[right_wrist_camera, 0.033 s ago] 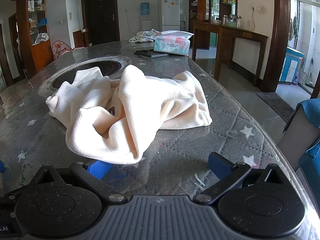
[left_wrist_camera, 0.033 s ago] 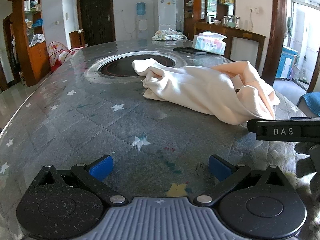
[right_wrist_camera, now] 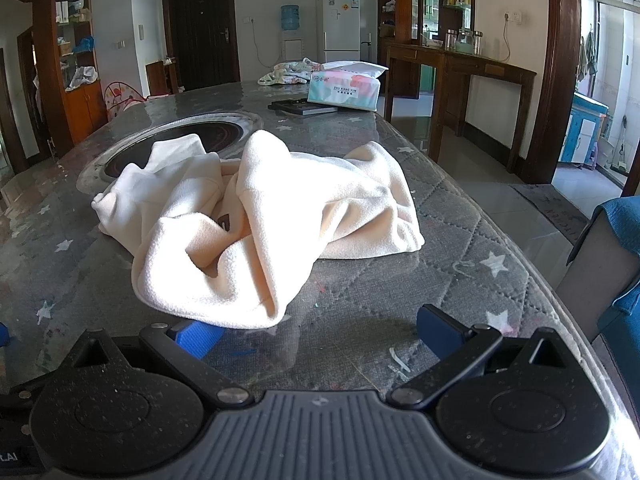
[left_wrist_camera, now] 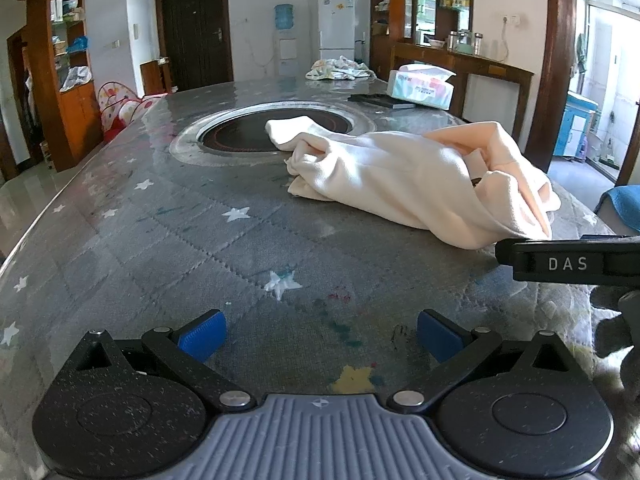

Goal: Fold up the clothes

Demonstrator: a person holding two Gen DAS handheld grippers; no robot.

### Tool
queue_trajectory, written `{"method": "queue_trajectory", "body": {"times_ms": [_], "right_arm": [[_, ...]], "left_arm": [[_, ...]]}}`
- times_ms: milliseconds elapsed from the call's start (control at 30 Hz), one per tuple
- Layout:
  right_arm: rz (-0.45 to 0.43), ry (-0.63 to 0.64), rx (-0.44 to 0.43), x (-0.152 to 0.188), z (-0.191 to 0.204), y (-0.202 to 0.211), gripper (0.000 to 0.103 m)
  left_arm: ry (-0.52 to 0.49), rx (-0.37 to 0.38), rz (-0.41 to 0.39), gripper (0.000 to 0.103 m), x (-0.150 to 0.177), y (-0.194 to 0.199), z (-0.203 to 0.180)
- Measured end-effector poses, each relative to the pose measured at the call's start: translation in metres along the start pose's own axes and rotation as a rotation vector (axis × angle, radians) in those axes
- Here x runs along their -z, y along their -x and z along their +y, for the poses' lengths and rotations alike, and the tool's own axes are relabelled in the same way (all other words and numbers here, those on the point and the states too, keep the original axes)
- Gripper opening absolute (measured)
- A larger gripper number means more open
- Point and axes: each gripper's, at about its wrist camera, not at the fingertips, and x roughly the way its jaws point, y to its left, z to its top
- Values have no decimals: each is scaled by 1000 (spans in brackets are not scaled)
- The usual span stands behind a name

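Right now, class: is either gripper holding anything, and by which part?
Nothing is held. Left gripper and right gripper are open; the cream garment lies loose on the table.

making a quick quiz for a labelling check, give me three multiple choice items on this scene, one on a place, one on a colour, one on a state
1. Where does one end of the cream garment lie?
A. over the dark round inset in the table
B. on the tissue box
C. on the floor

2. What colour are the pads on the left gripper?
A. red
B. blue
C. yellow

3. How is the garment now?
A. neatly folded
B. hanging from a gripper
C. crumpled, unfolded, on the table

Answers:
1 A: the left wrist view shows a cream end resting across the inset's rim.
2 B: both pads are blue.
3 C: it lies in a rumpled heap, and both the left gripper and the right gripper have open, empty jaws.
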Motion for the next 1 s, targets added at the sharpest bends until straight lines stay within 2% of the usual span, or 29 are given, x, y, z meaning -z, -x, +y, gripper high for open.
{"method": "queue_trajectory", "body": {"times_ms": [100, 167, 267, 400, 633, 1000], "right_arm": [[5, 19, -10, 0, 0, 1, 103], [30, 27, -19, -2, 3, 2, 103], [21, 19, -38, 3, 1, 12, 103], [29, -2, -55, 9, -3, 23, 103], [19, -13, -33, 8, -4, 41, 103], [21, -7, -34, 13, -9, 51, 103]], "left_arm": [[4, 2, 17, 103, -2, -3, 3], [-16, -29, 8, 103, 0, 0, -6], [16, -21, 29, 103, -2, 3, -4], [11, -22, 50, 103, 1, 6, -9], [27, -20, 87, 103, 2, 13, -15], [-2, -41, 80, 103, -1, 25, -24]]}}
